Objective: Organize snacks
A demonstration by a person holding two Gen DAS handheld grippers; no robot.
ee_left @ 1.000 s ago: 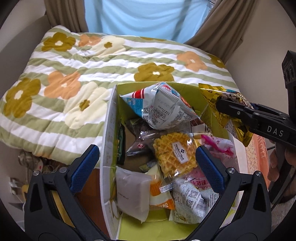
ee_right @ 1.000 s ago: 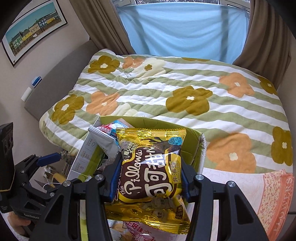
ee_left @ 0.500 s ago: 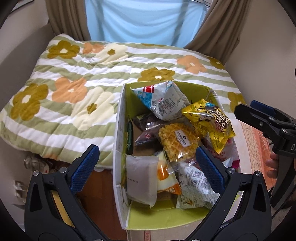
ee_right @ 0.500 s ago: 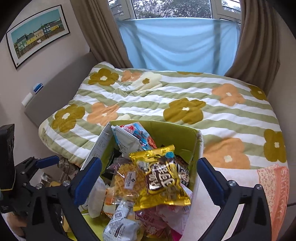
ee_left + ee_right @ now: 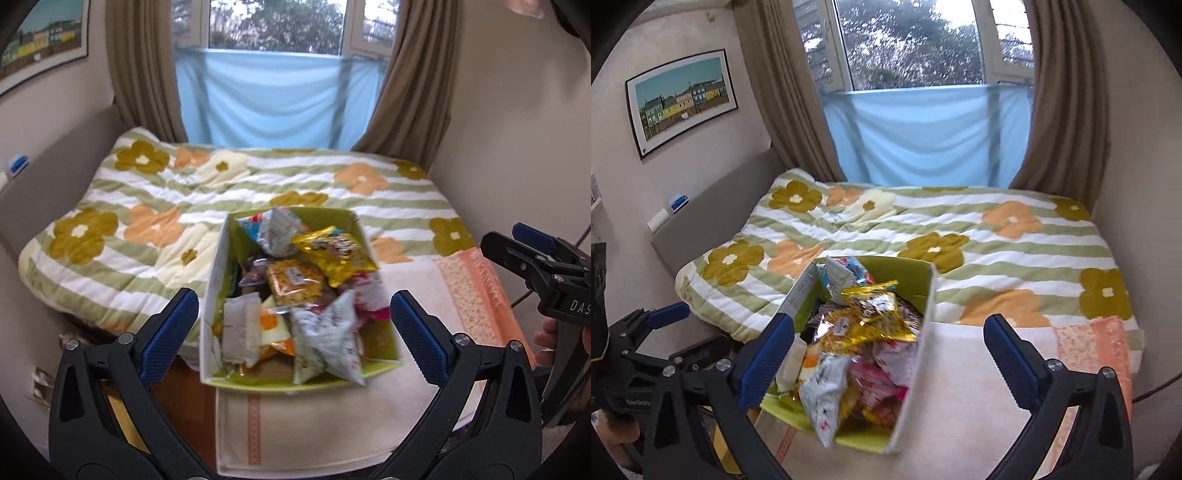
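Note:
A green box (image 5: 218, 280) packed with several snack packets stands on the bed's near end. On top of the pile lies a gold chocolate-pillow packet (image 5: 334, 254), beside a waffle packet (image 5: 295, 282). My left gripper (image 5: 291, 306) is open and empty, held back from and above the box. At the right edge of the left wrist view my right gripper (image 5: 506, 236) shows side on. In the right wrist view the right gripper (image 5: 889, 325) is wide open with nothing between its pads, above the box (image 5: 919, 350) and the gold packet (image 5: 871, 317). The left gripper (image 5: 653, 315) shows at the left edge.
The box rests on a cream towel (image 5: 332, 424) with a peach patterned band, spread over a flowered quilt (image 5: 155, 206). Behind are a window with a blue cloth (image 5: 273, 99) and brown curtains. A person's hand (image 5: 546, 339) holds the right gripper. A grey headboard (image 5: 713, 210) runs along the left.
The right gripper opened and let go of the gold packet, which now lies on the pile in the box. Both grippers drew back and up from the box.

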